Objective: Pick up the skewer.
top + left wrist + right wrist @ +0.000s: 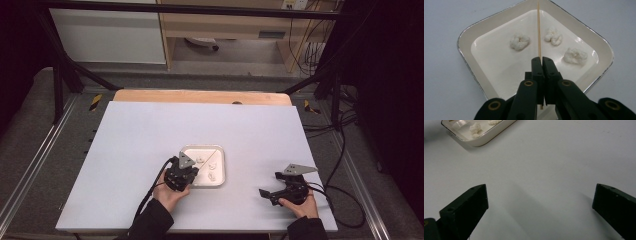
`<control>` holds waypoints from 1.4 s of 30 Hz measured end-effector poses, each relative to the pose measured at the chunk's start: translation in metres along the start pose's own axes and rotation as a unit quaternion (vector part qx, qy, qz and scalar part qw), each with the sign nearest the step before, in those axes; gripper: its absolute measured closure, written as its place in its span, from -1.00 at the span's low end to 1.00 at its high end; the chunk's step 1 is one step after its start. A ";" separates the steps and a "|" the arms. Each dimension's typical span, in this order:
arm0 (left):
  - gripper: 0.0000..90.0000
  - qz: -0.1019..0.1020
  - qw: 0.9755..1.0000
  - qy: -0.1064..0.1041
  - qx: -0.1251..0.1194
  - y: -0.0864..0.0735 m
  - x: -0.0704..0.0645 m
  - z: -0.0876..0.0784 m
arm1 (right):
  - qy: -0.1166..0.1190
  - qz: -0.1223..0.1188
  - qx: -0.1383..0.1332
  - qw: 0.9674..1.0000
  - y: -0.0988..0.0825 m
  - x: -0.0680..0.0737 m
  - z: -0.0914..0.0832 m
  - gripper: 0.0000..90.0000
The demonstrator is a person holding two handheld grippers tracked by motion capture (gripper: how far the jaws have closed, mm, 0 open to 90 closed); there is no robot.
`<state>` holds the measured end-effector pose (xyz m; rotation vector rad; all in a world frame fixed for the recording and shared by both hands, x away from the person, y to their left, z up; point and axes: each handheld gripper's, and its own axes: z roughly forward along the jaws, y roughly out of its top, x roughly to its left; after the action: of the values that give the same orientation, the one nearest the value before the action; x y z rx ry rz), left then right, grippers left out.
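Left tongs (540, 61) are clamped on the near end of a thin, pale wooden skewer (539, 30), which runs out over a shallow white square tray (466, 50) near the bench (140, 130) centre. Three small white fluffy lumps (519, 41) lie in the tray. The skewer looks light, stiff and easy to snap or pivot; a grip low on the shaft suits it. The lumps seem soft. Right tongs (270, 194) gape wide and empty, resting well to the right.
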<state>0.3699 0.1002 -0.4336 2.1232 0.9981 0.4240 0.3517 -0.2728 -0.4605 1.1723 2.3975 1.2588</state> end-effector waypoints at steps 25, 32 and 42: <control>0.97 0.045 0.998 -0.054 0.002 0.001 0.015 -0.032 | -0.028 -0.087 0.006 0.996 0.025 0.031 0.006 -0.99; 0.97 0.056 0.996 -0.064 0.004 0.004 0.015 -0.036 | -0.042 -0.139 0.013 0.989 0.036 0.048 0.008 -0.97; 0.97 0.078 0.994 -0.079 0.010 0.010 0.009 -0.036 | -0.055 -0.204 0.026 0.977 0.052 0.066 0.015 -0.93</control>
<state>0.3606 0.1200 -0.4016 2.2238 0.7540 0.3167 0.3436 -0.1987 -0.4187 0.6868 2.4317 0.9797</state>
